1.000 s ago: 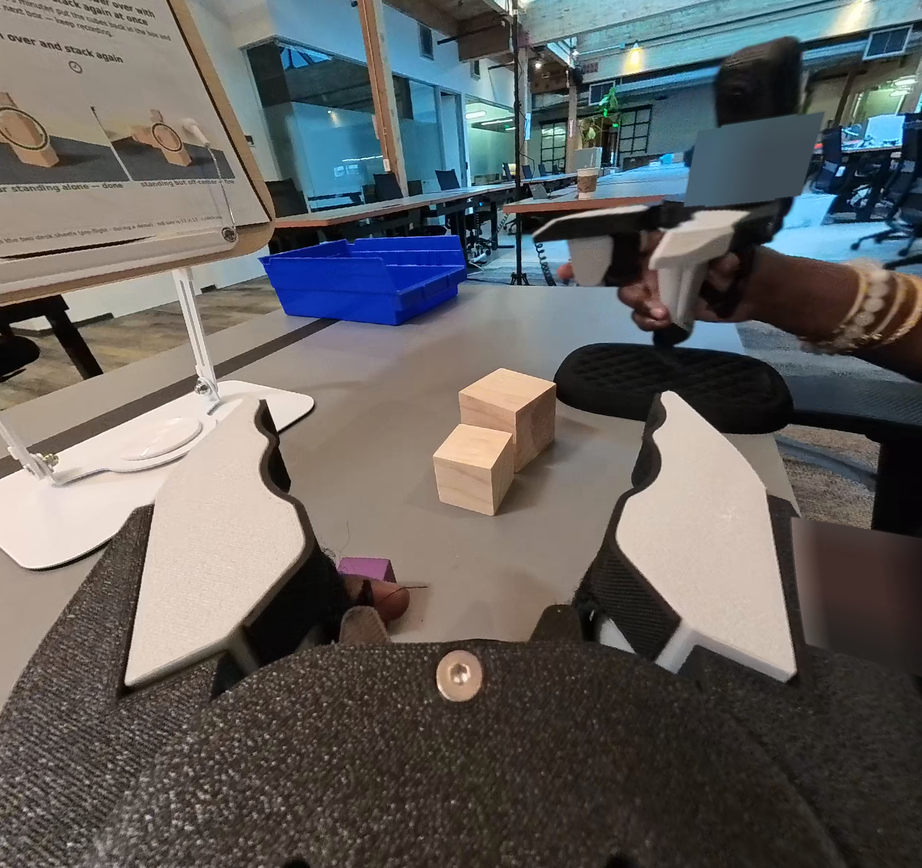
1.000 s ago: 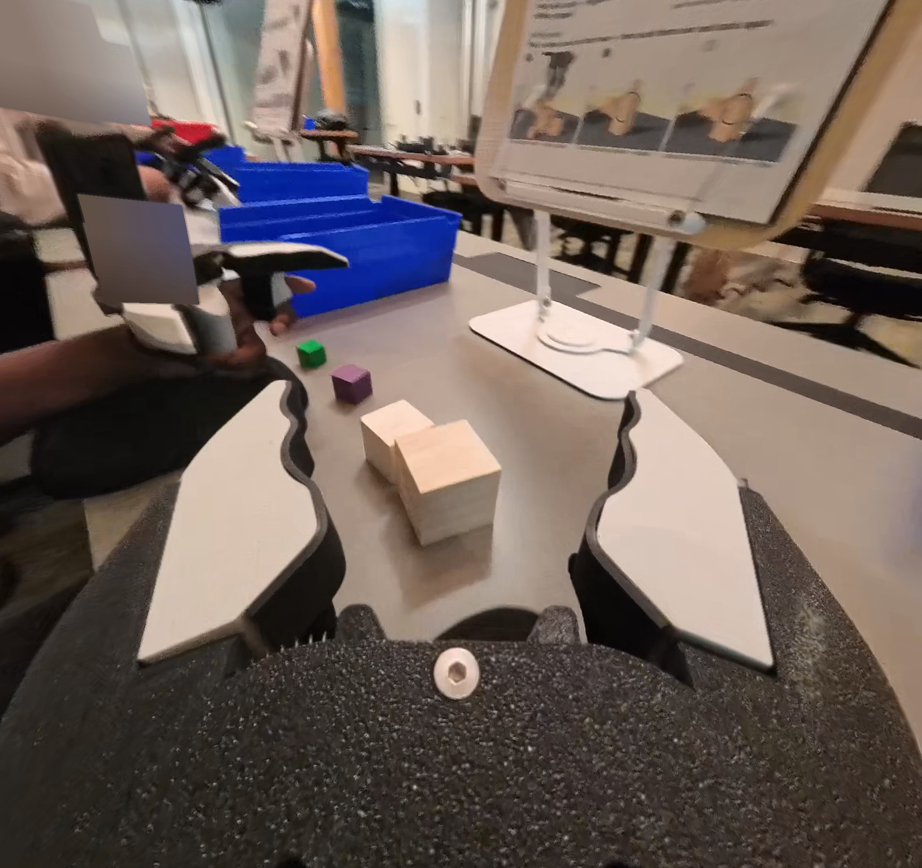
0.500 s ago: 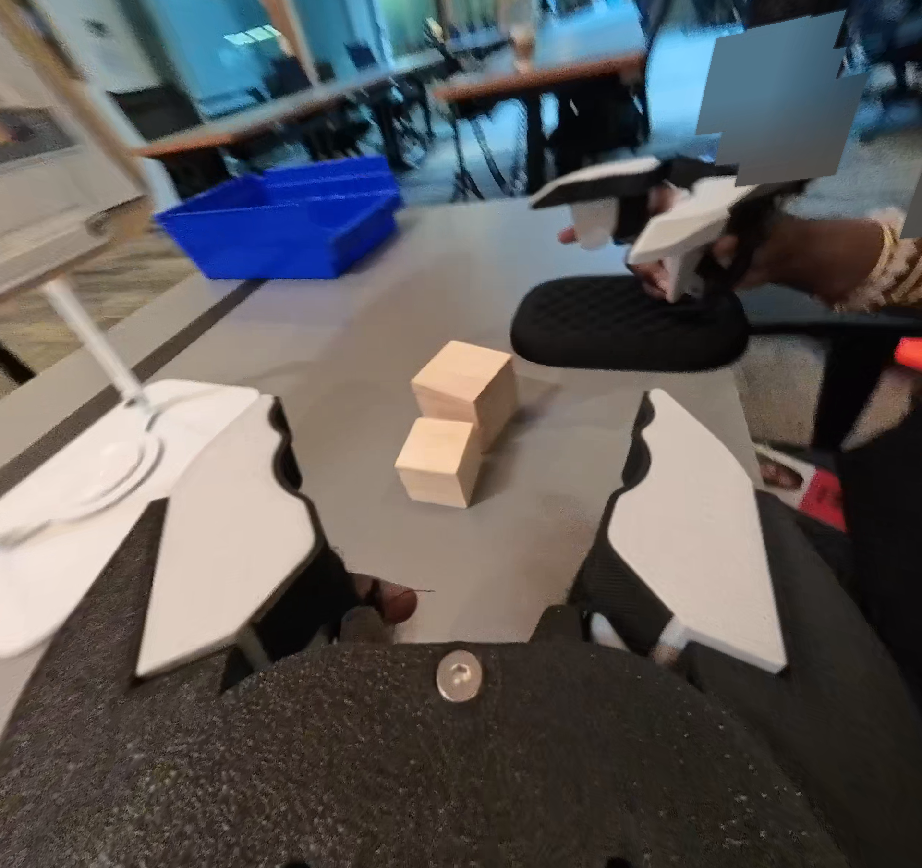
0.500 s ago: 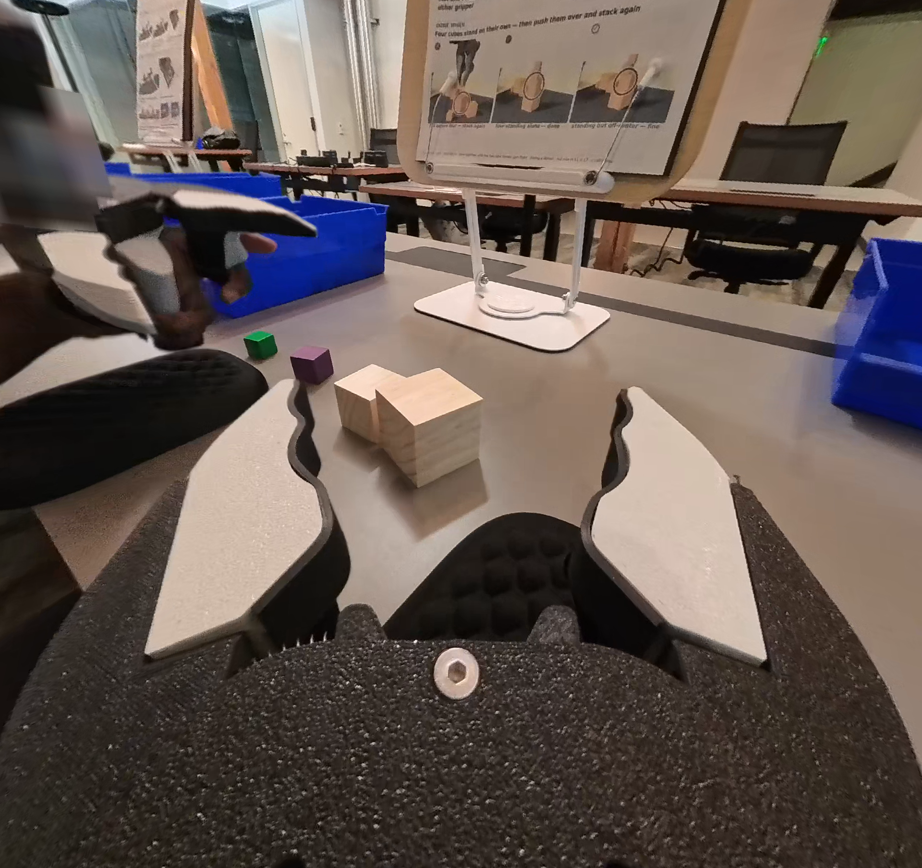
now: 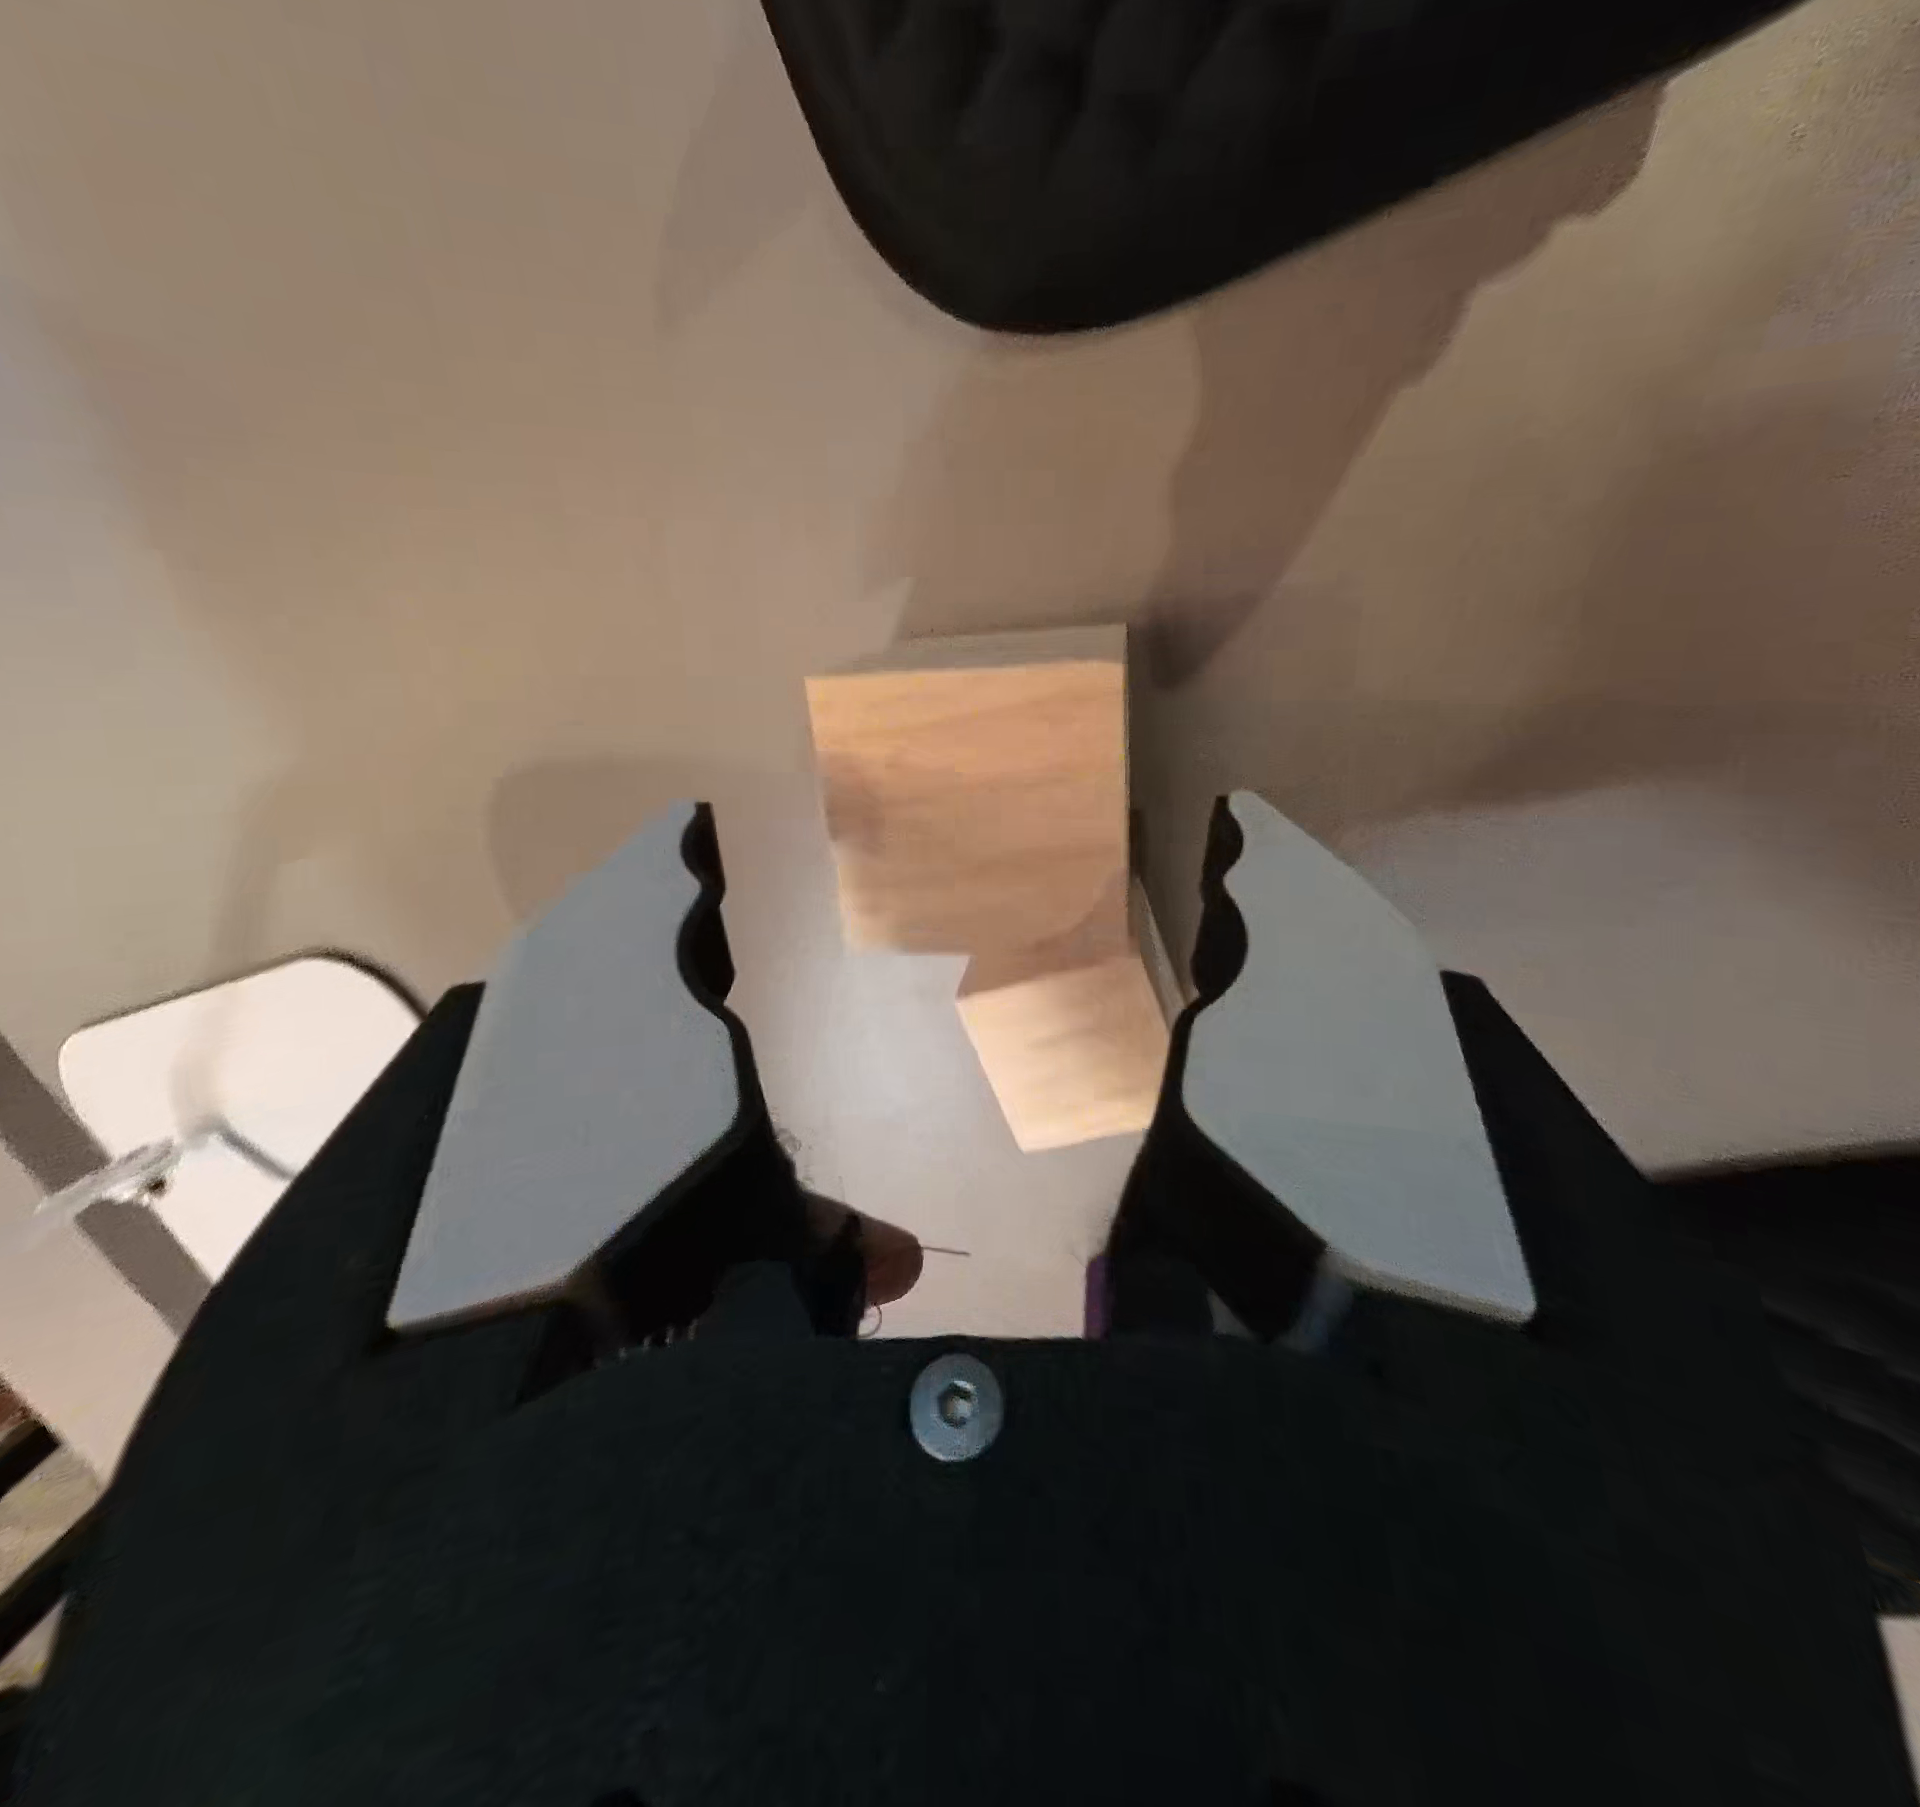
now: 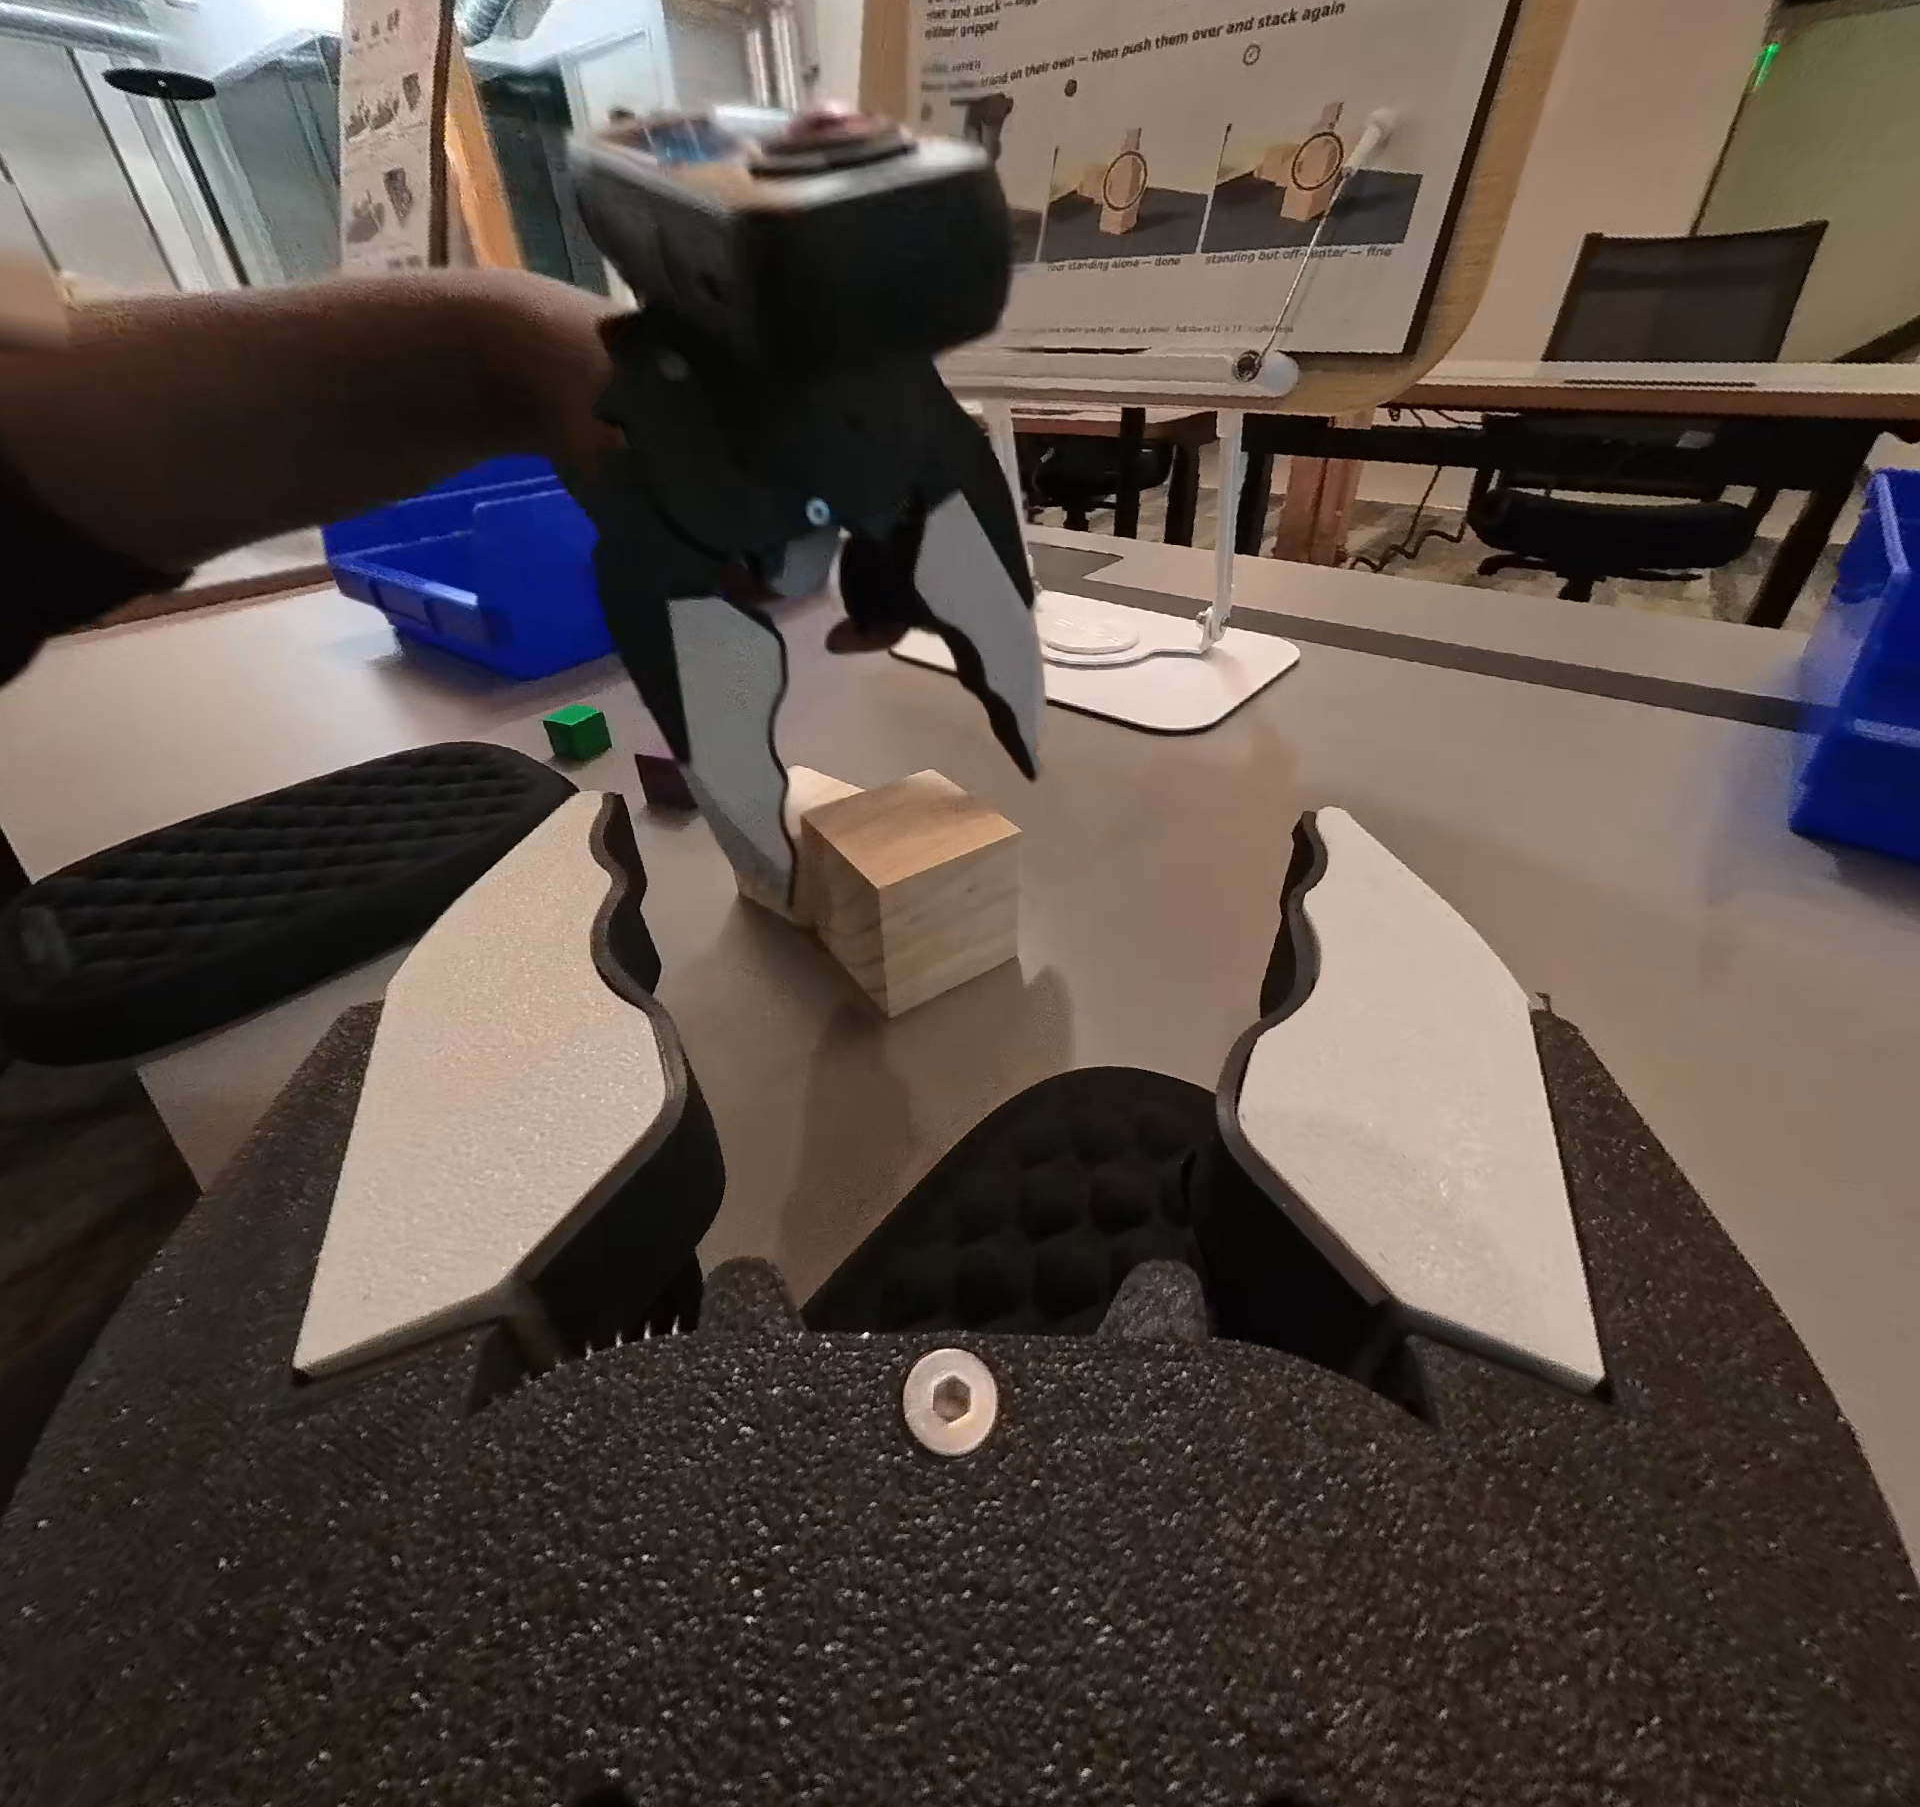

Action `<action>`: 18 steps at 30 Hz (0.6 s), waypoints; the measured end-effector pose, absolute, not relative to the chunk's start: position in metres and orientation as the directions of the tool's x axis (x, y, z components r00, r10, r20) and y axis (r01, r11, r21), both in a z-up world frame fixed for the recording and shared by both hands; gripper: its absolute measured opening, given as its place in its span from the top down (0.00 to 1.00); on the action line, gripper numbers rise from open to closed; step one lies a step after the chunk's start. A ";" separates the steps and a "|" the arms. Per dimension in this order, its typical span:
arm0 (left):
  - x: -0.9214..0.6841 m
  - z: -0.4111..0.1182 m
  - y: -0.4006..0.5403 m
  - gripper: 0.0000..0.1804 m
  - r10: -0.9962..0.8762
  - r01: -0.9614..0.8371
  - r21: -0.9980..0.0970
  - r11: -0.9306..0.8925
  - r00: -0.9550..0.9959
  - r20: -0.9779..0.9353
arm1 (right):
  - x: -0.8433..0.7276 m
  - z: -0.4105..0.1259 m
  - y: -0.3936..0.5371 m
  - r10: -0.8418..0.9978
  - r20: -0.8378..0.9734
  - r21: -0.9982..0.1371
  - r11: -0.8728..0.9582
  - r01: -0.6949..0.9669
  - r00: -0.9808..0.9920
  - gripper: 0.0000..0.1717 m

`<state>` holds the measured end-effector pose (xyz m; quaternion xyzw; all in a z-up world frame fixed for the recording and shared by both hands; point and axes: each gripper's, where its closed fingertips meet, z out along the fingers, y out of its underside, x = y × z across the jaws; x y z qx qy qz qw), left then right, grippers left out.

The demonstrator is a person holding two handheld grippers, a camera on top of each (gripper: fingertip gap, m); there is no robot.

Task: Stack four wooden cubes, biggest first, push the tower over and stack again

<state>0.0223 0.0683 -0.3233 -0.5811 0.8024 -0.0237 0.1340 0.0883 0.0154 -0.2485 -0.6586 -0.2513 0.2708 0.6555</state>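
I see my left gripper spread over two wood cubes mid-frame; right gripper gapes, bare.

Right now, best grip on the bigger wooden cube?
Likely from above, fingers on two opposite upright faces of the bigger wooden cube. The smaller wooden cube appears to butt against one side, so take the free pair. The left gripper hangs open over both, pads not pressing.

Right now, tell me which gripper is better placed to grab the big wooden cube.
Left. The left gripper hangs open over the big cube, fingers straddling it. The right gripper sits back, low and wide open, probably needing a longer reach.
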 end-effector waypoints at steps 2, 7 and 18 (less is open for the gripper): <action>0.027 -0.330 0.067 0.59 -0.937 -0.922 -0.191 0.337 -0.308 -0.166 | 0.090 -0.247 0.015 0.687 -0.036 -0.999 -0.013 -0.037 0.726 0.33; 0.019 -0.332 0.079 0.67 -0.895 -0.904 -0.041 0.426 -0.415 -0.162 | 0.091 -0.247 0.015 0.691 -0.052 -0.998 -0.018 -0.055 0.721 0.34; 0.064 -0.317 0.078 0.67 -0.730 -0.728 -0.070 0.682 -0.674 -0.111 | 0.090 -0.248 0.015 0.701 -0.061 -0.998 -0.029 -0.057 0.711 0.35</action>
